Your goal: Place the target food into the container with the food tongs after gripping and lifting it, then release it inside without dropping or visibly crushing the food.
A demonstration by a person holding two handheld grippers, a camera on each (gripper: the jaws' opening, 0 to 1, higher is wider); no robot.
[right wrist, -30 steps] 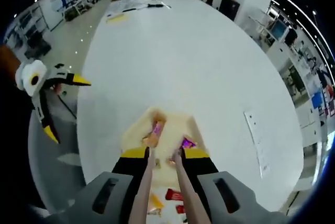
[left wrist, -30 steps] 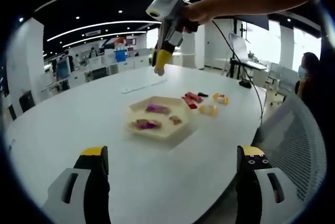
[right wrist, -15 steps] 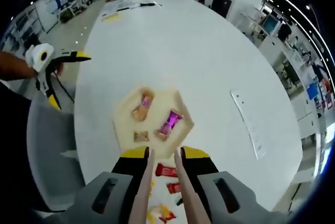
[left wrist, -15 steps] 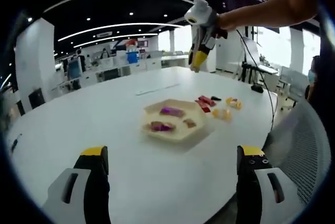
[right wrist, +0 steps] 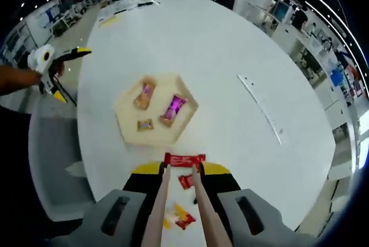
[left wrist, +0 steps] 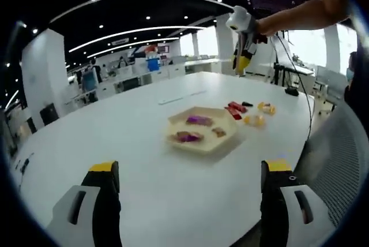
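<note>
A cream hexagonal tray (left wrist: 226, 141) lies on the white round table (left wrist: 144, 160) with three wrapped snacks in it. Red packets (left wrist: 236, 108) and yellow packets (left wrist: 255, 120) lie just beyond it. My left gripper (left wrist: 190, 169) hangs open near the table's edge, holding nothing. A hand holds my right gripper (left wrist: 241, 56) high above the loose packets. In the right gripper view my right gripper (right wrist: 181, 171) is shut on the food tongs (right wrist: 164, 201). Their tips hover over a red bar (right wrist: 184, 159) short of the tray (right wrist: 124, 108). I cannot tell whether the tongs hold anything.
A white strip (right wrist: 262, 108) lies on the table past the tray. More red and yellow packets (right wrist: 180, 218) lie under the tongs. A grey mesh chair (left wrist: 334, 143) stands at the table's edge. The left gripper (right wrist: 55, 68) is out beyond the table's rim.
My right gripper has drawn back from above the tray to above the loose packets. The tray, formerly under the tong tips, now lies ahead of them. The left view has swung.
</note>
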